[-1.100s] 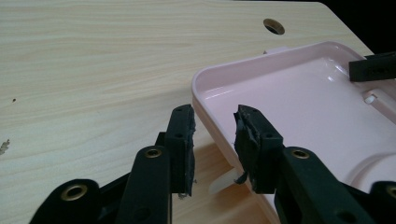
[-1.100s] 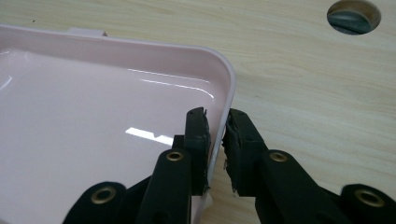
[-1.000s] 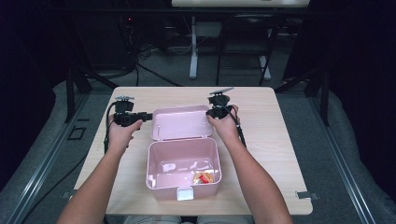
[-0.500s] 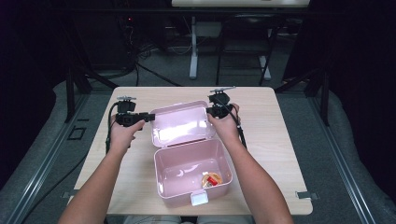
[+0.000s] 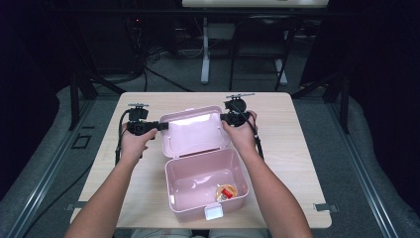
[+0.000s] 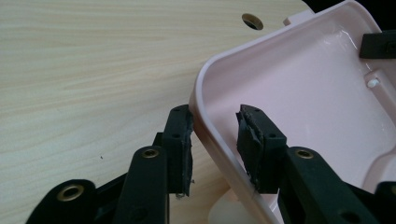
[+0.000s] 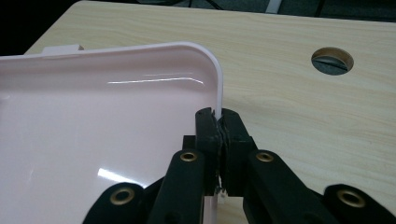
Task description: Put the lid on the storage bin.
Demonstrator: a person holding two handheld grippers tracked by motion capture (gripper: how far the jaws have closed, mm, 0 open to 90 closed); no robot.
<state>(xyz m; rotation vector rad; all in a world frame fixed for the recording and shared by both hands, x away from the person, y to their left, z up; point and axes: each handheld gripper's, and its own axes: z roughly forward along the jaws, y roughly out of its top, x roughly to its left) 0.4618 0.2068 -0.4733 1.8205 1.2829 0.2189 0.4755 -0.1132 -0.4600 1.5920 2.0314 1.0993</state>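
Observation:
A pink plastic box (image 5: 198,178) stands open on the wooden table, with a small red and yellow item (image 5: 226,192) in its near right corner. Its lid (image 5: 195,130) leans back from the far rim. My left gripper (image 5: 163,126) is open and straddles the lid's left edge; in the left gripper view (image 6: 215,135) the lid's rim (image 6: 205,121) runs between the pads with a gap on the inner side. My right gripper (image 5: 221,118) is shut on the lid's right edge, and the right gripper view (image 7: 218,126) has both pads pressed on the thin rim (image 7: 219,88).
A white latch (image 5: 214,212) hangs on the box's near wall, close to the table's front edge. Bare tabletop (image 5: 297,148) lies to either side of the box. A round cable hole (image 7: 332,59) is in the table behind the lid. Dark floor and stands surround the table.
The lid has swung up and back and the box has turned slightly, so more of its inside shows. Both hands stayed at the lid's edges.

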